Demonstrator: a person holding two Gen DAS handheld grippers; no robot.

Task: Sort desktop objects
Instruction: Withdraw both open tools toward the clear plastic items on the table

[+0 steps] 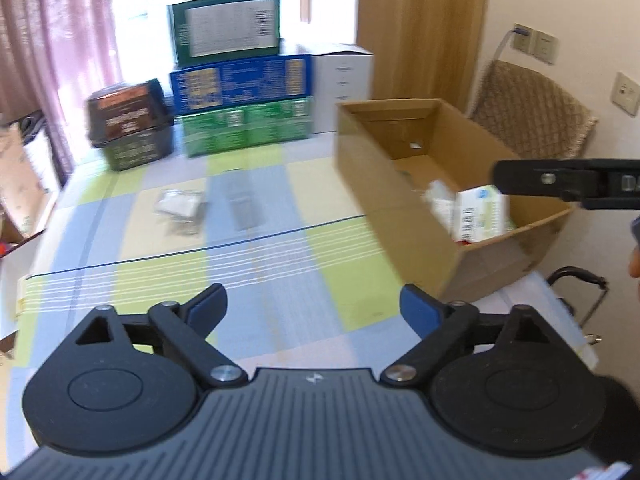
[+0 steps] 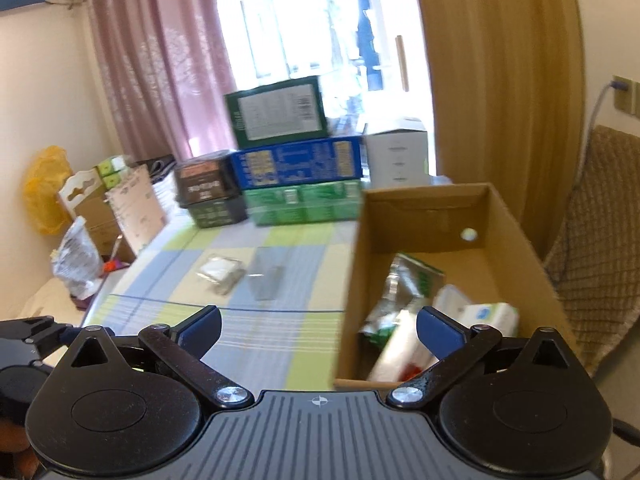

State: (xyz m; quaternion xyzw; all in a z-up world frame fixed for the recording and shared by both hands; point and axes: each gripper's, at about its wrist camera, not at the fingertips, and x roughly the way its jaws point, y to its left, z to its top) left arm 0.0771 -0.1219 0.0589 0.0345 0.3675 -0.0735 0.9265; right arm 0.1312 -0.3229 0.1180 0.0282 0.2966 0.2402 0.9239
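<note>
Both tongs were empty. The left gripper (image 1: 314, 308) stood wide, blue pads spread, nothing between them; the right gripper (image 2: 318, 330) likewise wide and holding nothing. Both views were motion-blurred.

Ahead of the left gripper, well apart from it on the checked tablecloth (image 1: 256, 276), lay two items not yet sorted: a clear packet (image 1: 180, 206) and, just to its right, a flat grey object (image 1: 242, 204), too blurred to identify. The cardboard box (image 1: 384, 168) sat ahead and to the right of the left gripper. In the right wrist view its near wall lay directly under the right finger, with packets and a white carton (image 2: 486, 316) already inside.

Judgement: sorting was partly done, two items left. The left gripper looked better placed for the next pick.

Risks:
- The packet looked thin and slick; pads closing on it flat against the cloth could slide off or pinch the cloth with it.
- The packet and grey object lay close together; a wide approach could nudge one while taking the other.
- The box stood at the table edge nearest the right gripper; a knock to its wall could shift it.
</note>
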